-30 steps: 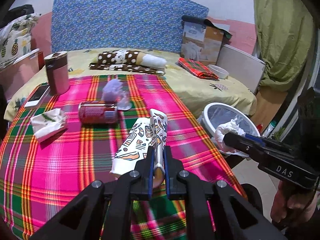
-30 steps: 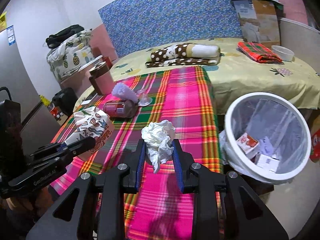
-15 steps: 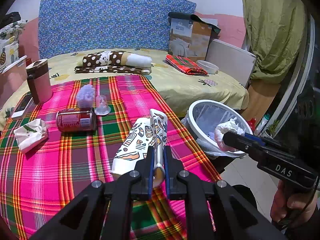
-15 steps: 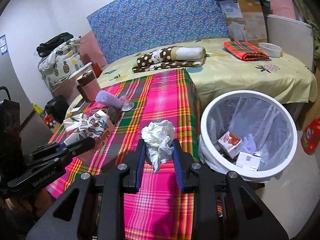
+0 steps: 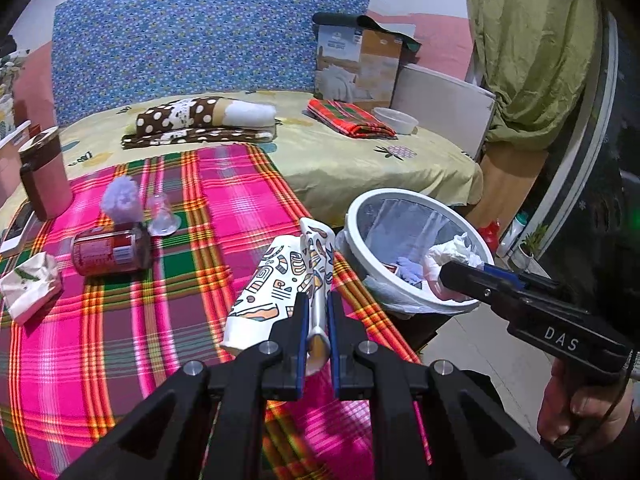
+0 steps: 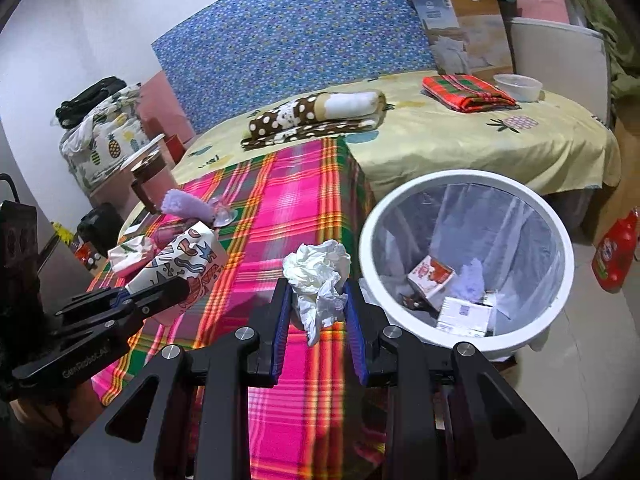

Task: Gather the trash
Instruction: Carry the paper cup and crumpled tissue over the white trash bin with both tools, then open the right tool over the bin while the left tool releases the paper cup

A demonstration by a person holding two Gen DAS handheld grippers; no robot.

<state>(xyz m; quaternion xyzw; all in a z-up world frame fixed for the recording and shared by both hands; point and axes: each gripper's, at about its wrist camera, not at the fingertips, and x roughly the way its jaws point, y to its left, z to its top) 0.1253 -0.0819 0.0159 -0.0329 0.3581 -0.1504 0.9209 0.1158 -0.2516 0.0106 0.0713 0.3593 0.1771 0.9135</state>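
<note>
My left gripper is shut on a flattened patterned paper cup and holds it above the plaid cloth near the table's right edge. My right gripper is shut on a crumpled white tissue, held just left of the white bin. In the left wrist view the tissue hangs over the bin's rim. The bin holds small cartons. A red can, a crumpled wrapper and a purple wad lie on the cloth.
A brown tumbler and a phone sit at the cloth's left. A clear plastic piece lies by the can. Folded blankets, a red cloth and a bowl lie on the yellow bed. A red bottle stands on the floor.
Both grippers have moved right toward the bin with their loads. The bin looks larger and nearer in both views. The tissue now hangs over the bin's rim.
</note>
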